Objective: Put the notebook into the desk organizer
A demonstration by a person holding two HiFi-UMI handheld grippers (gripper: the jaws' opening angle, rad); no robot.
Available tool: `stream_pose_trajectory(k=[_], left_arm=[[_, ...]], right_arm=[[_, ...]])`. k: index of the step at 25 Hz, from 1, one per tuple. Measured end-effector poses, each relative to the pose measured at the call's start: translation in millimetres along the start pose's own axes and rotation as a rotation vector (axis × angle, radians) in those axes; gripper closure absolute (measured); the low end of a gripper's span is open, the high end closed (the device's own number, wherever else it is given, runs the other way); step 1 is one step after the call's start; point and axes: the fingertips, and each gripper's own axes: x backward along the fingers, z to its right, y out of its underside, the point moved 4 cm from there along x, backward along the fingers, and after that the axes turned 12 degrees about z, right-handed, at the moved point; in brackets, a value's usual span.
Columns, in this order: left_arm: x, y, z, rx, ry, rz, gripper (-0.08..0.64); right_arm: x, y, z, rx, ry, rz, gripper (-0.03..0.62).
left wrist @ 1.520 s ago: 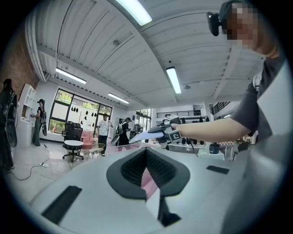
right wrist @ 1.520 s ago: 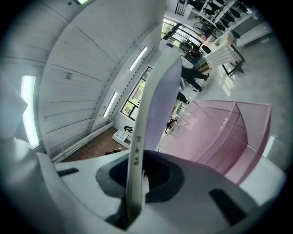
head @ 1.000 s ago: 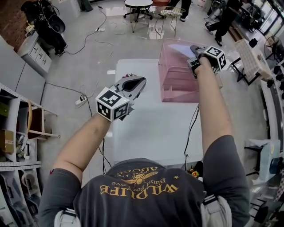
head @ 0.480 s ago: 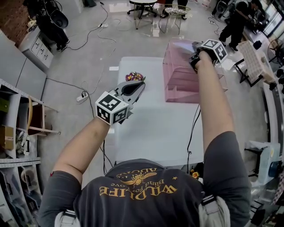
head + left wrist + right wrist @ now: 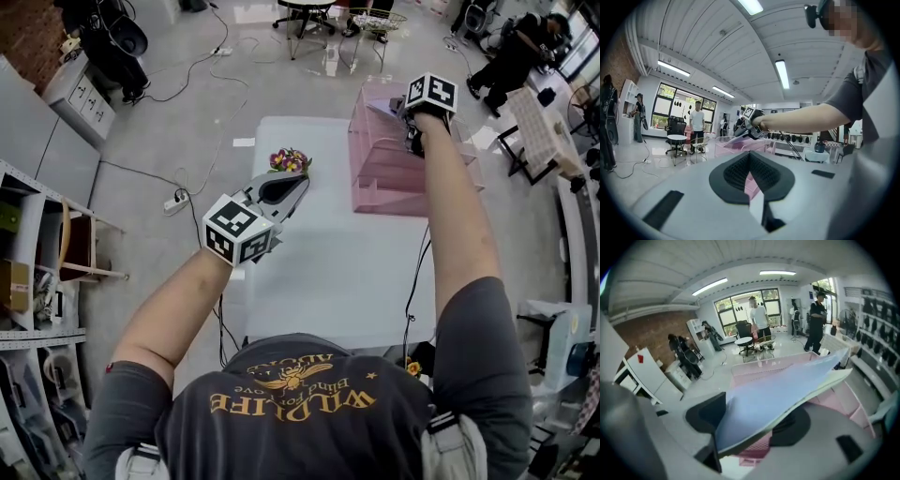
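Head view, white table (image 5: pixel 328 272), grey floor (image 5: pixel 187 112), left tongs (image 5: pixel 300 178) closed, right tongs (image 5: pixel 412 127) just opened round notebook (image 5: pixel 778 394)

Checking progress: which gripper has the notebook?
The right gripper: the notebook lies between its jaws, which have just been opening; the left gripper is empty.
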Motion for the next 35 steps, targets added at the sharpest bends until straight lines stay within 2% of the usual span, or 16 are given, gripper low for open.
stream_pose_trajectory(k=[3,5,8,11,14,16,20,24,27,29,33,35], left_arm=[[1.8,1.5,1.5,-0.007,0.0,-0.002,0.558],[3.5,1.4,0.6,-0.004,-0.004,-0.001,0.558],[6.2,0.4,-1.7,0.001,-0.012,-0.001,0.558],[7.3,-1.0,-2.8,0.006,-0.016,0.004,0.558],[9.5,-3.7,-0.9,0.014,-0.009,0.012,0.558],[13.0,-5.2,0.7,0.014,0.0,0.016,0.558],[20.3,-7.3,-3.3,0.016,0.009,0.018,0.558],[27.8,-9.1,-4.3,0.024,0.019,0.022,0.558],[34.9,-12.5,-2.0,0.025,0.037,0.029,0.558],[40.1,-14.7,-1.8,0.027,0.043,0.037,0.558],[51.6,-18.2,-5.0,0.04,0.04,0.051,0.558],[57.4,-18.8,-6.5,0.044,0.034,0.051,0.558]], right_arm=[[0.1,-1.5,1.6,0.098,0.015,-0.069,0.319],[0.7,-3.4,3.0,0.103,0.016,-0.102,0.313],[3.2,-6.9,8.2,0.025,0.04,-0.106,0.282],[6.3,-6.6,19.0,-0.027,0.138,-0.062,0.232],[10.3,-4.0,22.7,-0.113,0.196,0.008,0.221],[12.2,1.4,15.2,-0.146,0.17,0.012,0.221],[16.5,14.5,-2.6,-0.135,0.081,-0.068,0.222],[27.9,22.7,-5.4,-0.164,0.067,-0.107,0.221],[37.9,24.9,-3.1,-0.21,0.092,-0.105,0.221],[44.0,23.6,1.3,-0.188,0.15,-0.087,0.221],[53.1,20.7,9.8,-0.004,0.325,-0.041,0.221],[56.1,19.6,11.2,0.056,0.381,-0.005,0.221]])
